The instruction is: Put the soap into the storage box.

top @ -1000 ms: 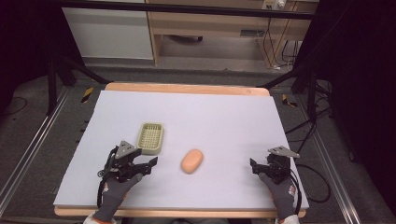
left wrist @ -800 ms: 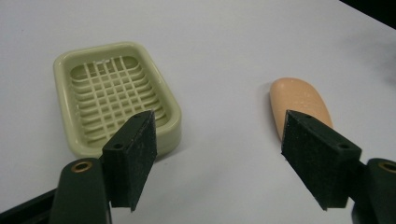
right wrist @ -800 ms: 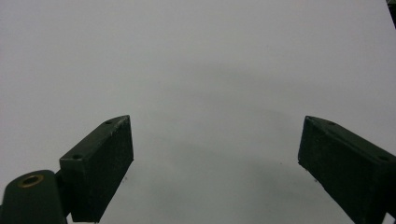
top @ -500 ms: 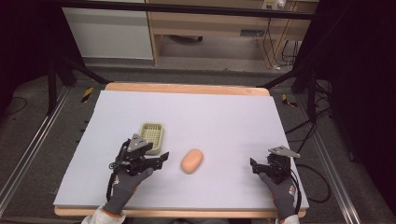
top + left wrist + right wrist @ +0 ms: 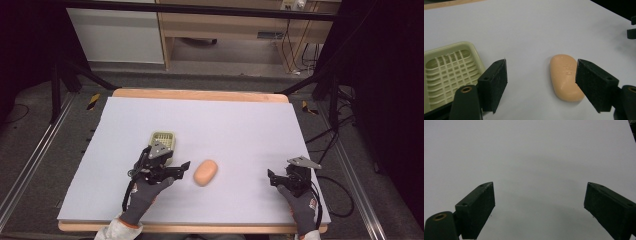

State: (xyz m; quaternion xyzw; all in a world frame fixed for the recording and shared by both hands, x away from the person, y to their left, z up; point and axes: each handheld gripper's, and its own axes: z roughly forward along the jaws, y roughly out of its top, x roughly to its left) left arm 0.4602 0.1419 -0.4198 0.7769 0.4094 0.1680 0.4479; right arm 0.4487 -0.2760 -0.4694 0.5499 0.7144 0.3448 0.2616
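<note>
Now the left hand-held gripper has shifted forward and rightward since the earlier frames, partly covering the soap dish; its jaws stand wide, empty, aimed at the soap bar. That bar lies flat on the table, just right of the dish, unmoved. Well apart, the right hand-held gripper remains in place, jaws wide, empty.

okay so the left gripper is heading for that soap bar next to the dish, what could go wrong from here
1. The left hand-held gripper is open, but the soap bar lies off-centre, by one jaw; closing now could nudge it away rather than grip it.
2. The bar looks smooth and rounded, so it may squirt out under the squeeze.
3. The soap dish sits close beside the other jaw and could get knocked.
</note>
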